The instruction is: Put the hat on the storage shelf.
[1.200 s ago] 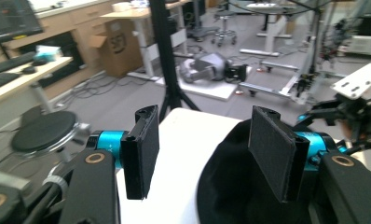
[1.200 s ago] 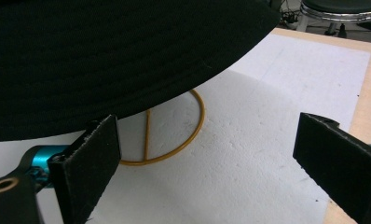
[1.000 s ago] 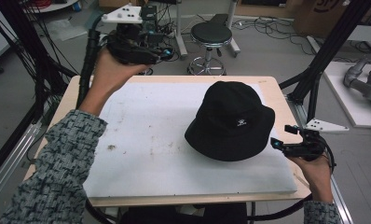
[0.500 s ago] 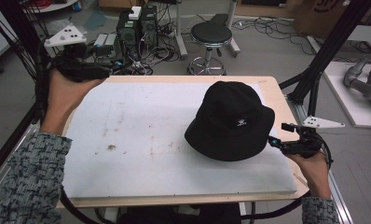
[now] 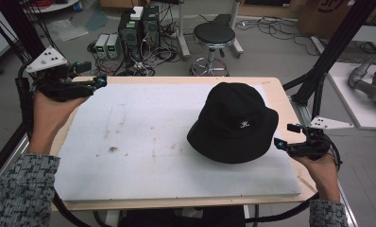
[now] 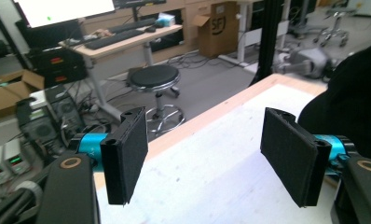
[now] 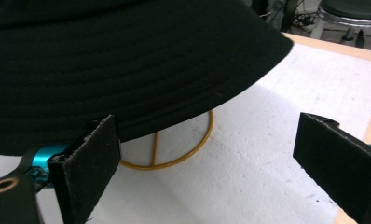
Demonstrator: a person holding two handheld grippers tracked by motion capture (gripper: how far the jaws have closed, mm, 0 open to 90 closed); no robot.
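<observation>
A black bucket hat [image 5: 233, 123] with a small white logo sits on the right half of the white foam board [image 5: 143, 142]. In the right gripper view its brim [image 7: 127, 65] overhangs a yellow wire stand [image 7: 174, 158] that carries it. My right gripper [image 5: 286, 135] rests at the hat's right brim, open, one pad [image 7: 88, 168] just under the brim edge and nothing pinched. My left gripper [image 5: 94, 74] hovers over the board's far left corner, far from the hat. Its jaws have just been opening and stand wide with nothing between the pads [image 6: 125, 158].
The board lies on a wooden table [image 5: 176, 79]. Beyond the far edge stand a black stool [image 5: 214, 35] and computer boxes [image 5: 139, 26] with cables on the floor. Black frame posts [image 5: 328, 61] rise at the right. The board's left and middle are bare.
My left hand swung from the table's back middle out to the far left corner and came lower, its jaws spreading wider. The right hand and the hat stayed put.
</observation>
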